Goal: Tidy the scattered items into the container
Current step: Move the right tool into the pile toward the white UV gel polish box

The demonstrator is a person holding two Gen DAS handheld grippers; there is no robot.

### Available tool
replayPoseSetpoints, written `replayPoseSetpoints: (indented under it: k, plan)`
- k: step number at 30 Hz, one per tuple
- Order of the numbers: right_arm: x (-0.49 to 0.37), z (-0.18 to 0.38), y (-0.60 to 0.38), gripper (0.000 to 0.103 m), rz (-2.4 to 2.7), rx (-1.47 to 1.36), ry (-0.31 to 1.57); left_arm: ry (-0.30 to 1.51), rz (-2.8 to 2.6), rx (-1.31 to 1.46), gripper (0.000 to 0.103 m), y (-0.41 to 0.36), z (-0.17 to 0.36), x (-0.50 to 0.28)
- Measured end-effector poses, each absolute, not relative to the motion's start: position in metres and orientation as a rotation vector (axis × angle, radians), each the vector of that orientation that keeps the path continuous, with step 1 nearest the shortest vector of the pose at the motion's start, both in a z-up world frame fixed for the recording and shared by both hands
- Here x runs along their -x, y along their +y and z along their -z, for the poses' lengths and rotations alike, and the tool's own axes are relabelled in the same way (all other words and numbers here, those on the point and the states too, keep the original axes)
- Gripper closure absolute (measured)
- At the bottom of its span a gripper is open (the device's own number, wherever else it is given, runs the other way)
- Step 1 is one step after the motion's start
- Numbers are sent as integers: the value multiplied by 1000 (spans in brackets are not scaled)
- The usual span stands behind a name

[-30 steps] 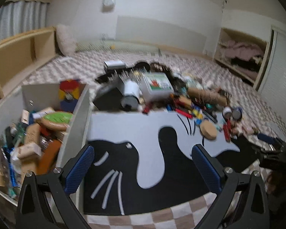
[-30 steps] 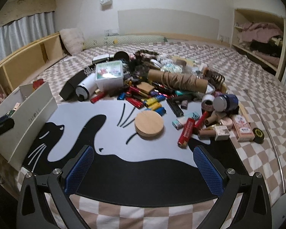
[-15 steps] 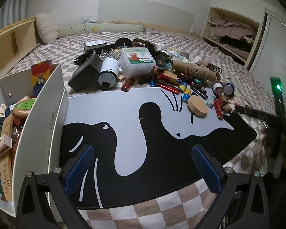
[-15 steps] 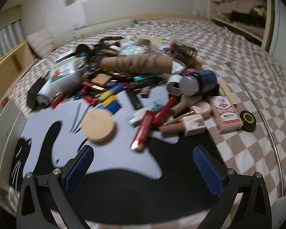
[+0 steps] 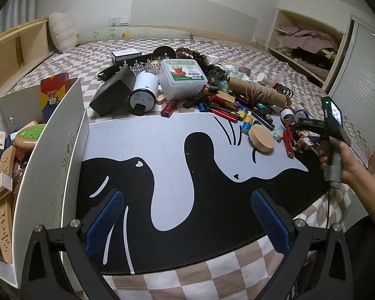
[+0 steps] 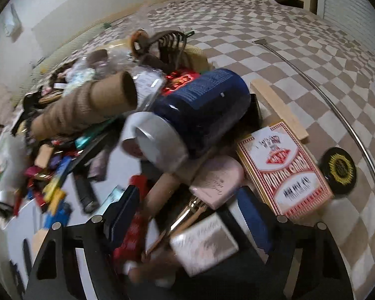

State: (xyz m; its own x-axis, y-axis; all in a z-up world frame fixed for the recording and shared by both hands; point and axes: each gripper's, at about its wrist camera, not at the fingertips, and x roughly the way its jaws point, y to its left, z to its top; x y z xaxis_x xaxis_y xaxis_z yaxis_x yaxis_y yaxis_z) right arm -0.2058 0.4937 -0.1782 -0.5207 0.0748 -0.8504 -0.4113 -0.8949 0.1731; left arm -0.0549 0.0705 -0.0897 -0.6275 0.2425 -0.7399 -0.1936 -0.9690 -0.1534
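at the pile's near edge the right gripper (image 6: 187,215) is closing around a gold pen (image 6: 185,216), not yet pinching, so it should centre first; the left gripper (image 5: 187,222) gapes empty beside the box (image 5: 50,175).

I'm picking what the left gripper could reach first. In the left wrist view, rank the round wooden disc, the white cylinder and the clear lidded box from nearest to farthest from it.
1. Round wooden disc, on the mat's right side, nearest the left gripper.
2. White cylinder, lying beyond the mat's far edge, left of centre.
3. Clear lidded box, behind it and slightly right, farthest.
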Motion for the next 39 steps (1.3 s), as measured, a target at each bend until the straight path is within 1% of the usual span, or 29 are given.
replayPoseSetpoints:
  k: [4,7,9,11,16,24,30,34,39]
  plan:
    - [210,186,486,22,-2501,1311,514,-100,-2625,1218,0,70,91,56]
    - [209,185,473,22,-2534,1302,439,-104,-2620,1217,0,72,91,57]
    - [207,185,475,22,-2540,1299,465,-104,-2616,1215,0,73,90,57]
    - [209,185,473,21,-2547,1296,449,-102,-2614,1213,0,74,90,56]
    - [208,184,440,22,-2593,1343,253,-106,-2608,1214,0,76,89,57]
    - [210,181,368,22,-2797,1458,54,-124,-2610,1213,0,75,89,57]
    - [207,177,304,22,-3013,1550,-136,-118,-2613,1206,0,75,88,55]
    - [194,177,261,22,-3110,1569,-303,-127,-2620,1203,0,73,87,55]
    - [176,173,229,22,-3227,1650,-365,-137,-2629,1198,0,70,87,54]
